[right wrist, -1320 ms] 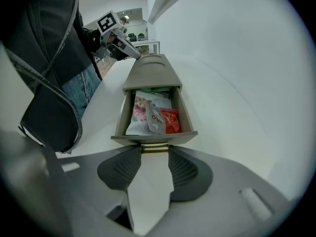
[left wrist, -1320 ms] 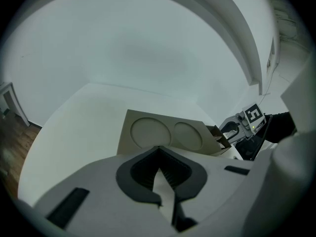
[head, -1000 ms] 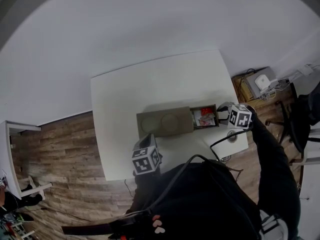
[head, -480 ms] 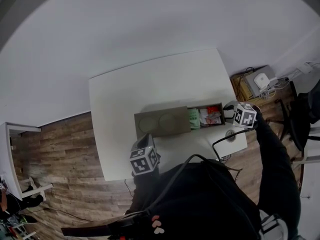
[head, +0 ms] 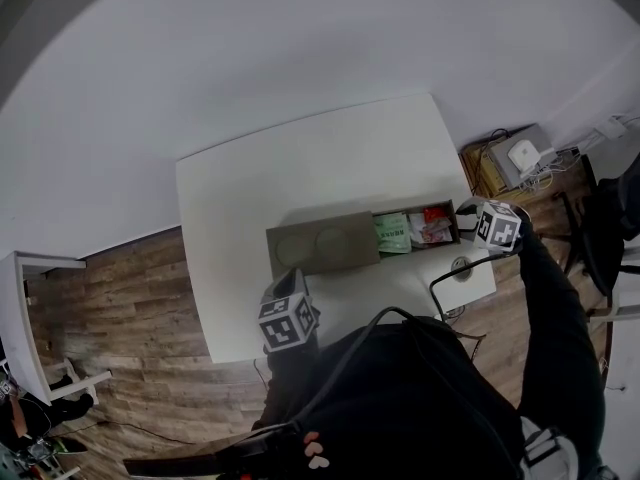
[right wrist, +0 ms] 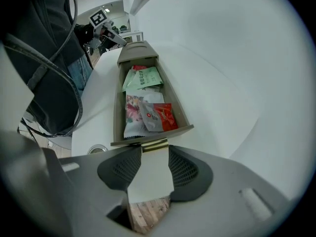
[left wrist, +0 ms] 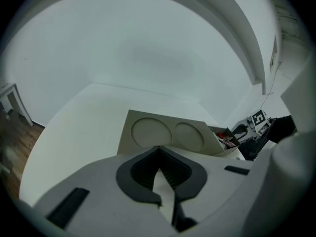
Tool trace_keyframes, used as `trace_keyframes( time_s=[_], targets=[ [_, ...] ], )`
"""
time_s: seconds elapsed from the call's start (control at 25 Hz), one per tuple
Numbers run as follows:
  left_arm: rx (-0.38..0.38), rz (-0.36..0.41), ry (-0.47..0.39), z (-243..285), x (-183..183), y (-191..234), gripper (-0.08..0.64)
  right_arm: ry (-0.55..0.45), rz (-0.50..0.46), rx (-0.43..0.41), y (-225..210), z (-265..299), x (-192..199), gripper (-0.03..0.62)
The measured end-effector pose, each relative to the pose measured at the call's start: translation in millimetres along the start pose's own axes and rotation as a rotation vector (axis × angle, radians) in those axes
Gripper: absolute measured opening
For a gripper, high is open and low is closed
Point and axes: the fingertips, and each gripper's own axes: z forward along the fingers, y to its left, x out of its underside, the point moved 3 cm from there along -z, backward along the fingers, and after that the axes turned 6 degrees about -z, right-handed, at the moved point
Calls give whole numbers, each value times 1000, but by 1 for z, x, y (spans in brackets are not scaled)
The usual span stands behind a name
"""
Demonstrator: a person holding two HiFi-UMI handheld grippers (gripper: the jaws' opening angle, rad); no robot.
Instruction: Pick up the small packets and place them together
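Note:
A flat tan box (head: 320,246) with two round marks on its lid lies on the white table (head: 300,168). Its drawer (right wrist: 117,107) stands pulled out to the right. Inside lie a green packet (right wrist: 143,78), a floral white packet (right wrist: 132,113) and a red packet (right wrist: 160,116). My right gripper (right wrist: 155,154) is shut on the drawer's brass handle (right wrist: 155,144), at the table's right edge in the head view (head: 465,215). My left gripper (left wrist: 158,152) is shut on nothing and hovers over the near table edge (head: 290,286), short of the box (left wrist: 165,135).
A round cable grommet (head: 460,266) sits in the table near the drawer's end. On the wooden floor to the right stand a crate of devices with cables (head: 515,163) and a dark chair (head: 605,238). A white shelf (head: 30,318) stands far left.
My right gripper has moved right and drawn the drawer farther out of the box, so the green packet now shows. The left gripper has stayed in place.

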Motion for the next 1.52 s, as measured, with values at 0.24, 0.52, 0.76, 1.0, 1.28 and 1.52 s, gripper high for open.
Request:
trace_keyframes(
  time_s=[0.24, 0.52, 0.76, 1.0, 1.28, 1.52],
  targets=[
    [-8, 0, -8, -1, 1, 1, 0, -31, 58, 48, -4, -5, 5, 79],
    [-9, -4, -9, -1, 1, 1, -1, -185, 202, 47, 0, -39, -6, 79],
    [-8, -3, -13, -1, 1, 1, 0, -421, 353, 65, -16, -65, -61, 83],
    [-1, 3, -21, -2, 1, 0, -1, -426, 448, -63, -10, -38, -106, 83],
    [25, 3, -23, -3, -1, 1, 0, -326, 541, -137, -14, -7, -128, 87],
    [55, 25, 12, -6, -3, 1, 0, -273, 540, -190, -17, 12, -134, 118]
  ],
)
